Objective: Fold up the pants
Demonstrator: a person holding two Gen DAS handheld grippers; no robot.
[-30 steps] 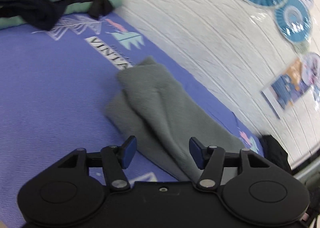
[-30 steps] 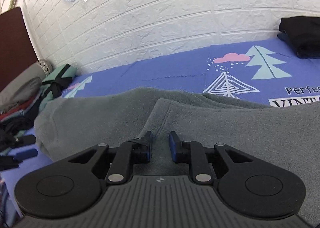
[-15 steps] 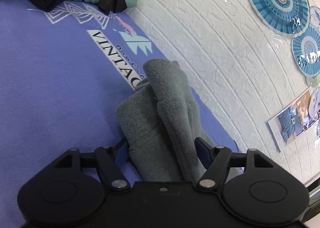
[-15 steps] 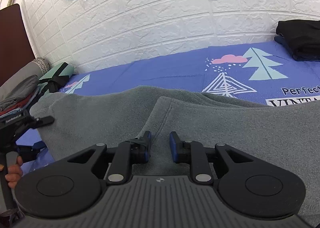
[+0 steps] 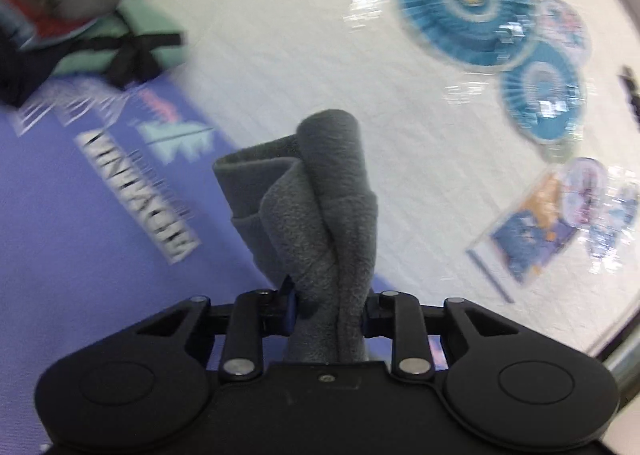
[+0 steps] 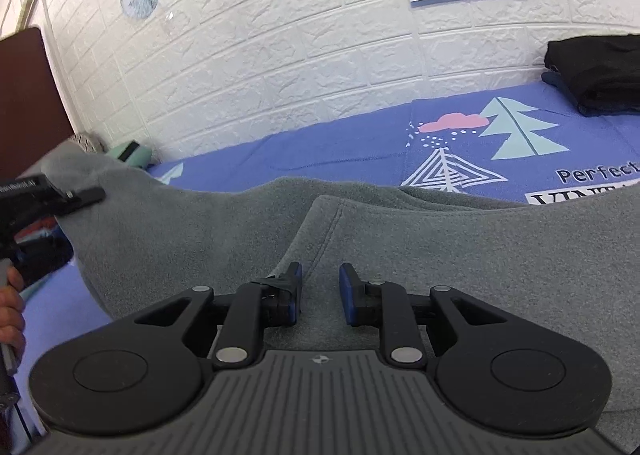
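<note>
grey fleece pants (image 6: 248, 227) lie spread across the purple printed bedsheet (image 6: 360, 147), their long axis running from the left edge of the right wrist frame to its right edge, below the white brick wall (image 6: 280, 55). in the left wrist view one end of the pants (image 5: 328, 215) stands bunched and lifted at centre frame, rising from the tongs toward the wall. the left gripper (image 5: 329, 313) has just been closing, and the fleece is now pinched between its pads. in the right wrist frame that same left gripper (image 6: 86, 195) shows at the far left, gripping the raised end, with the person's hand (image 6: 10, 311) below it. the right gripper (image 6: 320, 297) sits at lower centre, pointing down onto the other end of the pants; its jaws stand narrow with fleece between the blue pads (image 6: 296, 295), but whether they press it cannot be told. the coming fold likely turns on carrying the left-held end along the pants' length toward the right gripper. folded dark clothes (image 6: 596, 75) rest at the upper right.
</note>
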